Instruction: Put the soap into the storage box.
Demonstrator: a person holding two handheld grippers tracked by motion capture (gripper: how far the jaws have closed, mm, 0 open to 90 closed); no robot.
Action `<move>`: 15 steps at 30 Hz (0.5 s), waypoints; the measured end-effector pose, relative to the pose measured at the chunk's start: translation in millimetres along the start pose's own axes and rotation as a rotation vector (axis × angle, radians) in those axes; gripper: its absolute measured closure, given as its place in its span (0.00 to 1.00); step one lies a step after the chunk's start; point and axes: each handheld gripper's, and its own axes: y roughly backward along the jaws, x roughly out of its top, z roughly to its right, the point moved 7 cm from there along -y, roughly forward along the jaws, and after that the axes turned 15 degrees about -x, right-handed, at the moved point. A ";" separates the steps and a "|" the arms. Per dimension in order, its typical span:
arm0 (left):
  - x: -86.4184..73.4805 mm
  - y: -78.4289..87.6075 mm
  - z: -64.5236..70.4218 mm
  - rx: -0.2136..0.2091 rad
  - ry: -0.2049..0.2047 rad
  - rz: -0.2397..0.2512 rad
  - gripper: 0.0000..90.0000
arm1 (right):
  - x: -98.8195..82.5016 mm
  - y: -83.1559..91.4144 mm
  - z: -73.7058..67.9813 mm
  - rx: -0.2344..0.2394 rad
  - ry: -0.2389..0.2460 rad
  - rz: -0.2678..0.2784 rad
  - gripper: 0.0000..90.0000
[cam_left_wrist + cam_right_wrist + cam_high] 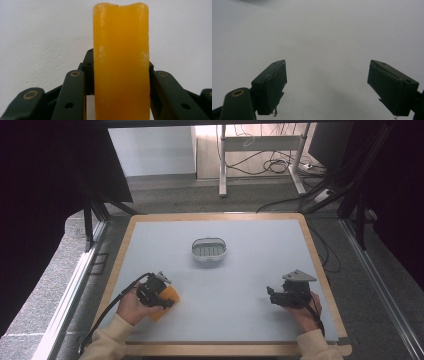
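— What's the left gripper (167, 296) doing?
— I've got it clamped on the translucent orange soap bar (121, 62) at the surface's (250, 285) near-left, ready to lift.
— And the right gripper (327, 87)?
— Jaws apart, idle; the white oval soap dish (209, 249) waits mid-surface.

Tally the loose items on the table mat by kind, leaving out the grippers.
Orange soap bar: 1, clamped in the left gripper
White soap dish: 1, at mid-table
Total: 2
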 end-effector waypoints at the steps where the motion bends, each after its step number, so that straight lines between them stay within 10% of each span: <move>1: 0.0 0.0 0.0 0.000 0.000 0.000 0.69 | 0.0 0.0 0.0 0.000 0.000 0.000 0.18; 15: 3.0 15.7 1.1 -0.007 -0.029 0.051 0.69 | -0.2 0.0 0.1 -0.002 -0.001 -0.001 0.18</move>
